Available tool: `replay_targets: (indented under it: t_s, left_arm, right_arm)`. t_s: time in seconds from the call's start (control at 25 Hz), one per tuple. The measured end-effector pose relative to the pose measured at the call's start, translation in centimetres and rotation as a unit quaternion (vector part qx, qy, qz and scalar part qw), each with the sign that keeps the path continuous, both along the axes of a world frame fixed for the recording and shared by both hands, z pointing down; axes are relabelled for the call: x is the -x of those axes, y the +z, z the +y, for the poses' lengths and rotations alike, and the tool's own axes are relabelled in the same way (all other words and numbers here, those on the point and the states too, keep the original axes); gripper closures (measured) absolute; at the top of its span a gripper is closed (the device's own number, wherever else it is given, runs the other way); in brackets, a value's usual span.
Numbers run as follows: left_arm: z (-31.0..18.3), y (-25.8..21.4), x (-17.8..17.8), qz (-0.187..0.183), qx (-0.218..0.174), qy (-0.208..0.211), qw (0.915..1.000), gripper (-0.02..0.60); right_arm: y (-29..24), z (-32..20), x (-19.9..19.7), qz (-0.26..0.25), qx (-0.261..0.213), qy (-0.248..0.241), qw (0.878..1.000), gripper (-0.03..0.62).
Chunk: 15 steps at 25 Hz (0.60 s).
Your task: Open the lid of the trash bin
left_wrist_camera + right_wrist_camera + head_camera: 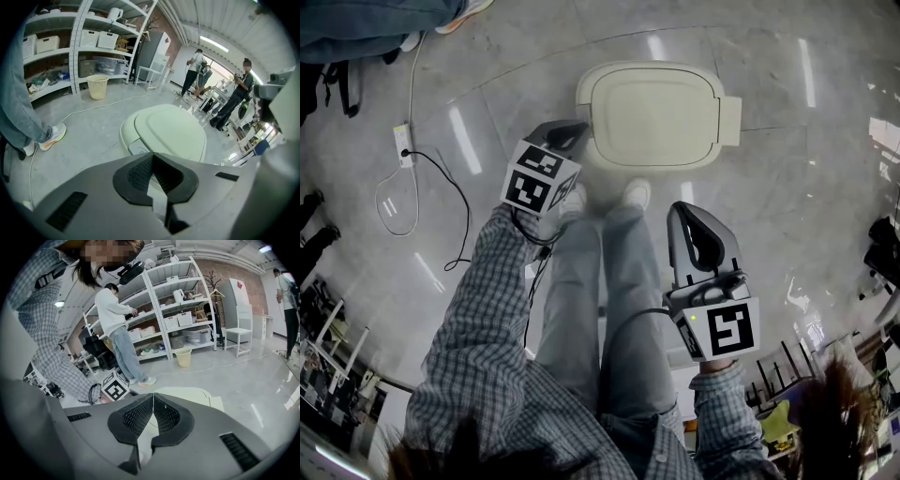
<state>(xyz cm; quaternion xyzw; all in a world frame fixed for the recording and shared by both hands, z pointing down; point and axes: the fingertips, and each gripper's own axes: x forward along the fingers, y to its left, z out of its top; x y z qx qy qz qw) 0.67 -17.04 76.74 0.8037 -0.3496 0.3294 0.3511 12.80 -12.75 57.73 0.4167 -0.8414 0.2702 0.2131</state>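
Observation:
A cream trash bin (654, 114) stands on the floor in front of my feet, its lid (173, 131) down flat. My left gripper (570, 132) hovers just left of the bin's near-left corner, jaws shut with nothing between them; in the left gripper view the gripper (152, 157) points at the bin's front edge. My right gripper (697, 223) hangs lower and nearer to me, right of my legs, shut and holding nothing. The right gripper view shows the gripper (153, 399) with the bin lid (197, 394) beyond it.
A white power strip (403, 145) with a black cable (455, 202) lies on the floor at left. Metal shelving (79, 42) and a yellow basket (98, 86) stand behind. People stand at the shelves (117, 329) and far off (236, 98). A white chair (236, 336) is at right.

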Motion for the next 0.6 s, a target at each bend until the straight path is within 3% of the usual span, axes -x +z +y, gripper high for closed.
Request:
replay_targets:
  t_s: [0.6]
  left_arm:
    - [-0.06,-0.05,0.18,0.029,0.01,-0.018,0.9994,0.575]
  right_arm:
    - [0.04,0.0,0.69,0.003,0.005,-0.006,1.0,0.574]
